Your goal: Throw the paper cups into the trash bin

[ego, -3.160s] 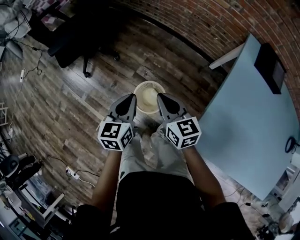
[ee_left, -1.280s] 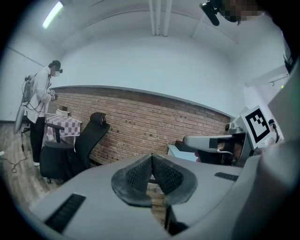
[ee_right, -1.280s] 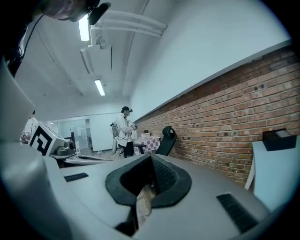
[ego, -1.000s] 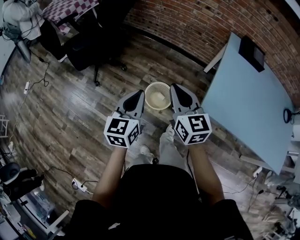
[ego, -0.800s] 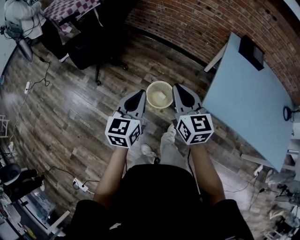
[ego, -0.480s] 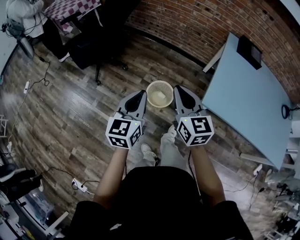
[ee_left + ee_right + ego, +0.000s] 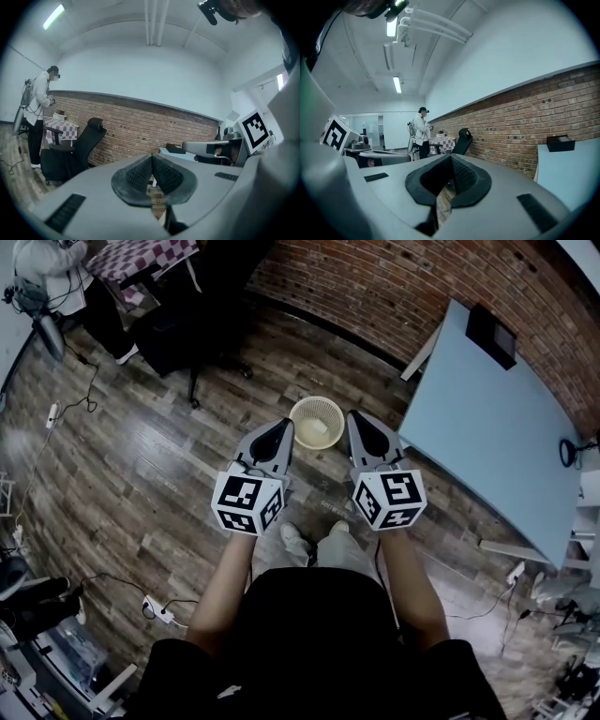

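Glossy wood floor [image 7: 112, 456], rough brick wall [image 7: 394, 287]

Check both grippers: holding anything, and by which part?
Nothing is held. The left gripper and the right gripper both have their jaws shut together, with nothing between them.

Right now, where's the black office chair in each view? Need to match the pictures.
Head view: black office chair at upper left, near the foot of the brick wall.
Left gripper view: chair at left of centre, in front of the brick wall.
Right gripper view: chair small, just above centre, against the brick wall.
Shared landmark: the brick wall.
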`<state>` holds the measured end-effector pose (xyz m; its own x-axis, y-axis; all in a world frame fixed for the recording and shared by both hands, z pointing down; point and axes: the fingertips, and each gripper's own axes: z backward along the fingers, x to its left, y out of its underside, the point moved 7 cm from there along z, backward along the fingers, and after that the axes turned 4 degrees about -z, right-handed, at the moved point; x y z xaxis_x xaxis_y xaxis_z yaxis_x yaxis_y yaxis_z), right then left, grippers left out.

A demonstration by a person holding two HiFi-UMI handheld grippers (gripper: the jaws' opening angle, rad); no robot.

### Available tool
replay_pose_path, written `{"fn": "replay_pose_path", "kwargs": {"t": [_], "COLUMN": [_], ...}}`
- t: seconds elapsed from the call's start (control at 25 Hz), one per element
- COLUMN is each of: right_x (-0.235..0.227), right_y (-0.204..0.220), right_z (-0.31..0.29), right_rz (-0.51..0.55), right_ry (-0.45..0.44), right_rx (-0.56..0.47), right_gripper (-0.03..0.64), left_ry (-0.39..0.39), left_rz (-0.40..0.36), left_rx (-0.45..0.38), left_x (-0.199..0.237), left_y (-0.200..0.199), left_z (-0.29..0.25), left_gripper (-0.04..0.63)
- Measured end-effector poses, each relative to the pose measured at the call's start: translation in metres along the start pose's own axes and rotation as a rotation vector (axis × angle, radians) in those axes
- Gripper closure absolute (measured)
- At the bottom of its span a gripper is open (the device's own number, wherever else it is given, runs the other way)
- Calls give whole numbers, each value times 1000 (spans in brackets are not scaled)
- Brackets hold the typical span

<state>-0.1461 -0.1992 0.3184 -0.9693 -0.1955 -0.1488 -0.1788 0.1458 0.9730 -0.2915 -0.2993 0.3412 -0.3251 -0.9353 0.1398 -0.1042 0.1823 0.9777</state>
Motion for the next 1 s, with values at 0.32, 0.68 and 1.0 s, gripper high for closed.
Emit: {"fn": "replay_pose_path", "kwargs": {"t": [0.32, 0.68, 1.0], "right_x": [-4, -9, -18], "right_y": [-3, 0, -2], "right_z": [13, 53, 102], "right_rz": [-1, 0, 1], "right_ry": [-15, -52, -69], "right_rx": [-12, -12, -28], "right_gripper": [612, 612, 612], "left_ry": [3, -15, -6], "left_rz": [-25, -26, -36], "left_rx": [-7, -8, -12], "left_x": [-14, -53, -108], "left_y": [-5, -2, 0], "left_z": [1, 8, 20], "left_gripper": [588, 588, 588]}}
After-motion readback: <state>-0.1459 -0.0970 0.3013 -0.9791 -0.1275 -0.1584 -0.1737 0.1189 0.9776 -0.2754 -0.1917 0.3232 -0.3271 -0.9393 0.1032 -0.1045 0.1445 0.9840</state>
